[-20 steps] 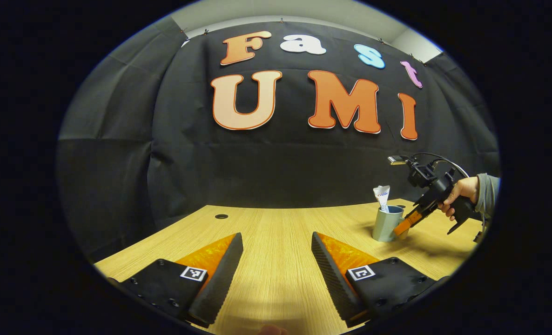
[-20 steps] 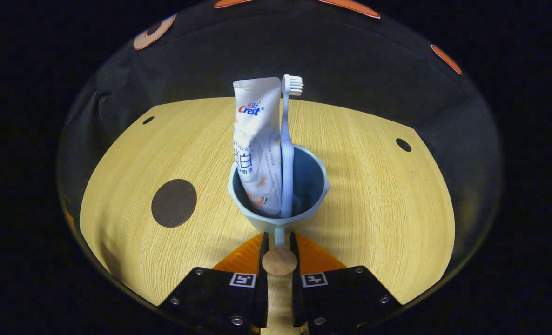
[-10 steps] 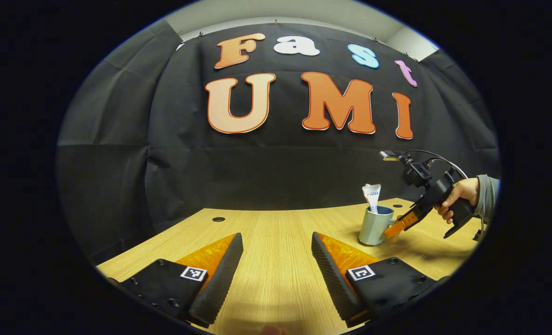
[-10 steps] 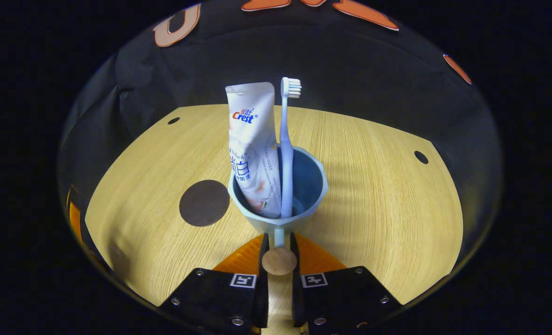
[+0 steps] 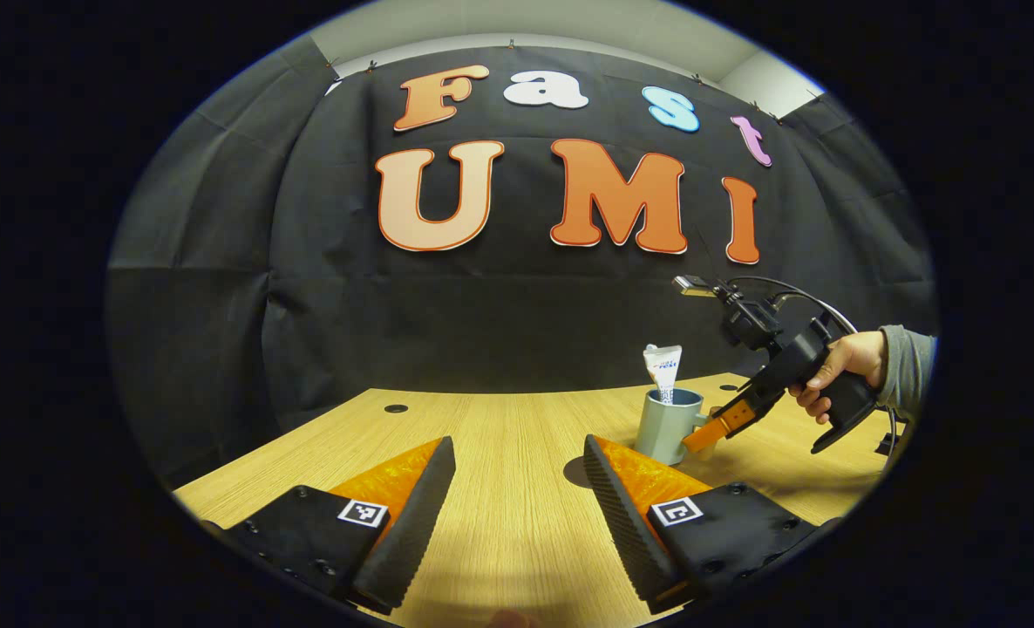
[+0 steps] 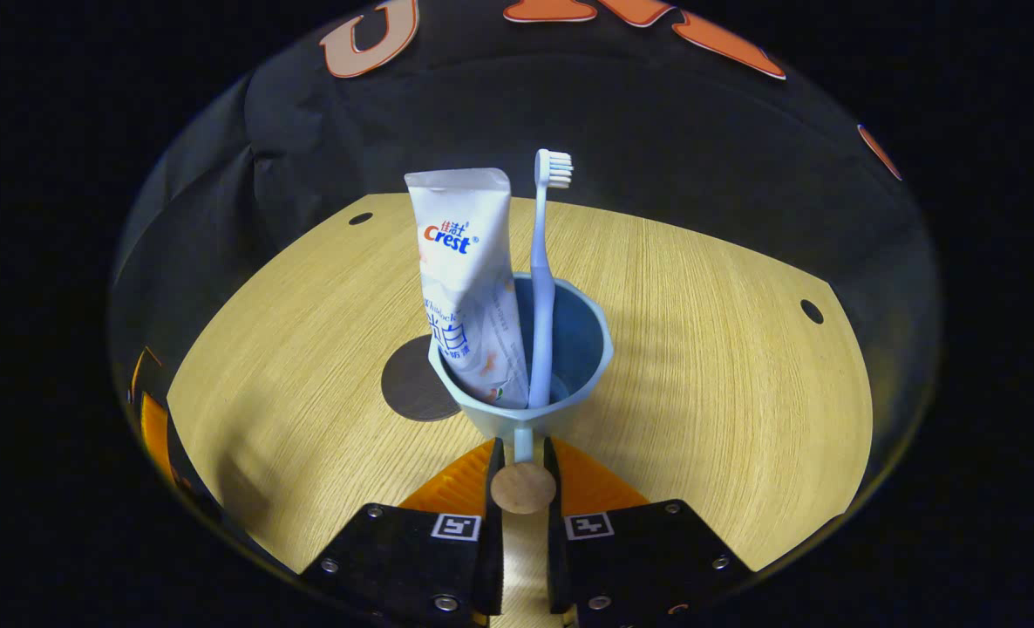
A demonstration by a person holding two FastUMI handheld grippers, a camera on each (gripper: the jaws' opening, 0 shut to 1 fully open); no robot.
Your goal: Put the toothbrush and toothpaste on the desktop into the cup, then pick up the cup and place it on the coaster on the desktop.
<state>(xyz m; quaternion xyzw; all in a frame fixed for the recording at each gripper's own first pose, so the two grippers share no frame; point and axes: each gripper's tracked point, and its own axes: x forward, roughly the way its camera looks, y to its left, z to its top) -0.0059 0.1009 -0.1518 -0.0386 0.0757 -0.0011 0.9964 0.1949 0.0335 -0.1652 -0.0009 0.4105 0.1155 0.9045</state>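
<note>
A pale blue cup (image 6: 569, 375) holds a white toothpaste tube (image 6: 465, 270) and a light blue toothbrush (image 6: 541, 288), both standing upright. My right gripper (image 6: 523, 458) is shut on the cup's handle, whose round wooden end (image 6: 523, 487) sits between the fingers. A dark round coaster (image 6: 408, 384) lies just left of the cup, partly hidden behind it. In the left gripper view the cup (image 5: 662, 427) hangs off the right gripper (image 5: 716, 427), held by a hand (image 5: 835, 366), close to the coaster (image 5: 576, 472). My left gripper (image 5: 517, 501) is open over the table, nothing between its fingers.
The wooden table (image 6: 726, 366) has small cable holes at the back left (image 6: 361, 218) and right (image 6: 812, 310). Another hole (image 5: 395, 407) lies near the black cloth wall (image 5: 482, 331). A cable (image 5: 796, 292) loops off the right gripper.
My right gripper has carried the cup leftward across the table; the coaster now sits partly behind the cup instead of well to its left. The left gripper stays open and nearly still.
</note>
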